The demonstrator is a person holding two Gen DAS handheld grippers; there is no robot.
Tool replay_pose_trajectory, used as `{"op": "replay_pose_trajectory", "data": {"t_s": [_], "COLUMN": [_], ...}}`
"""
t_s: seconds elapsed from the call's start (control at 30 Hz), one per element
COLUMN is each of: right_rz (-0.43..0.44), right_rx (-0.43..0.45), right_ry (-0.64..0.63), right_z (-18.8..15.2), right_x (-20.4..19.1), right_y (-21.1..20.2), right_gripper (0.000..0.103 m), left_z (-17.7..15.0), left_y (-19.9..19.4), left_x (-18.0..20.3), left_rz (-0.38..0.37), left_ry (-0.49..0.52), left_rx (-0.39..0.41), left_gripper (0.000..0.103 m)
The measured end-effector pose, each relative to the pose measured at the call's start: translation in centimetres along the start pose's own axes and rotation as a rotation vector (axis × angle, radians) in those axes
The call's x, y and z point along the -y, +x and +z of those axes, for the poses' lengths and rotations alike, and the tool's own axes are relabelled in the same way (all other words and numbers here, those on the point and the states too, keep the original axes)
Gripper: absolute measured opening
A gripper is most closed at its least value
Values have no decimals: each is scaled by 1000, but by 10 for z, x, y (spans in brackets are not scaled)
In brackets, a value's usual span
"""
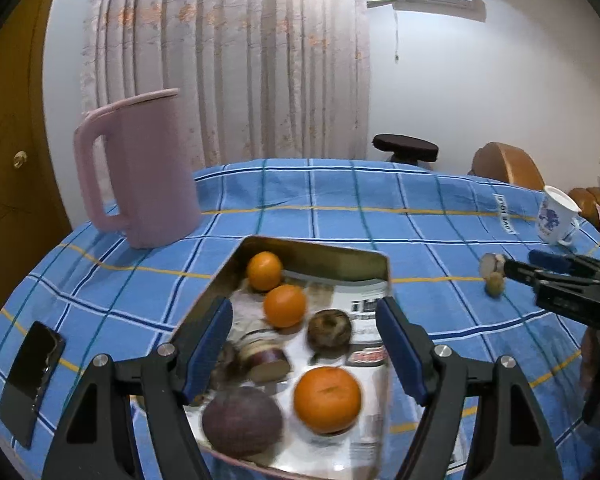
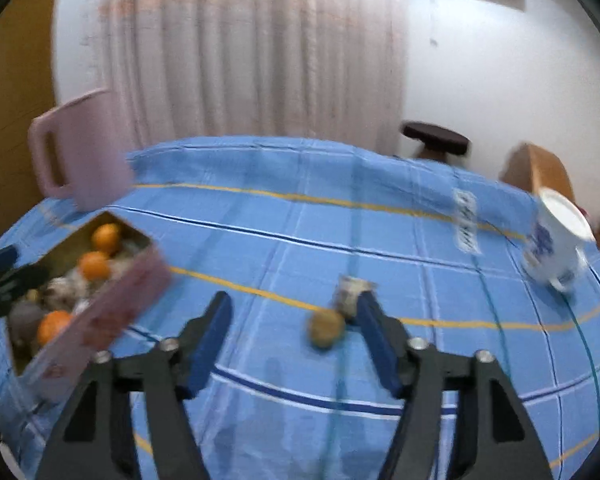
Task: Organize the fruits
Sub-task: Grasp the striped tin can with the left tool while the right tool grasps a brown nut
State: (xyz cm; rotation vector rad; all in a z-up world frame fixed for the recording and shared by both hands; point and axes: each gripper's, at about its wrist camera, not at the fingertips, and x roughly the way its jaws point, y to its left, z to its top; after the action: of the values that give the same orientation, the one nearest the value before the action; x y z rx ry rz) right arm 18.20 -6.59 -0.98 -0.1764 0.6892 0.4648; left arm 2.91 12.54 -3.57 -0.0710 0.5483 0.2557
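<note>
Checked tabletop (image 1: pixel 340 200): fruit tin (image 1: pixel 320 252) filling.
Right tool (image 2: pixel 292 344), apart and empty, is nearing small yellow fruit (image 2: pixel 326 328); left tool (image 1: pixel 304 344) is hanging apart. Fruit risks rolling if nudged.

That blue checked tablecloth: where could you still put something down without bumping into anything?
The widest bare stretch of tablecloth runs along the far side, between the pink jug and the white mug. There is also bare cloth between the fruit box and the two small fruits. The box itself is crowded; the near left corner holds a phone.
</note>
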Motion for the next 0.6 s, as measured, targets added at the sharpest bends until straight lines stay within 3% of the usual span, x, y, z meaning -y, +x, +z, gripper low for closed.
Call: {"op": "replay_pose_trajectory", "data": {"t_s": [0.33, 0.37, 0.47, 0.6], "right_rz": [-24, -21, -16, -2], "right_rx": [-127, -140, -138, -98], "right_ry": [12, 17, 22, 14], "right_z": [-2, -3, -4, -7], "right_x": [1, 3, 8, 13], "right_y": [40, 44, 45, 28], "right_gripper": [39, 34, 27, 27], "left_z": [11, 13, 19, 26], "left_y": [9, 11, 17, 28], "left_x": [32, 34, 46, 62], "left_rz": [-27, -29, -43, -85], "left_ry": [63, 67, 87, 92], "left_rx": [6, 2, -8, -35], "left_gripper": [75, 75, 75, 75]}}
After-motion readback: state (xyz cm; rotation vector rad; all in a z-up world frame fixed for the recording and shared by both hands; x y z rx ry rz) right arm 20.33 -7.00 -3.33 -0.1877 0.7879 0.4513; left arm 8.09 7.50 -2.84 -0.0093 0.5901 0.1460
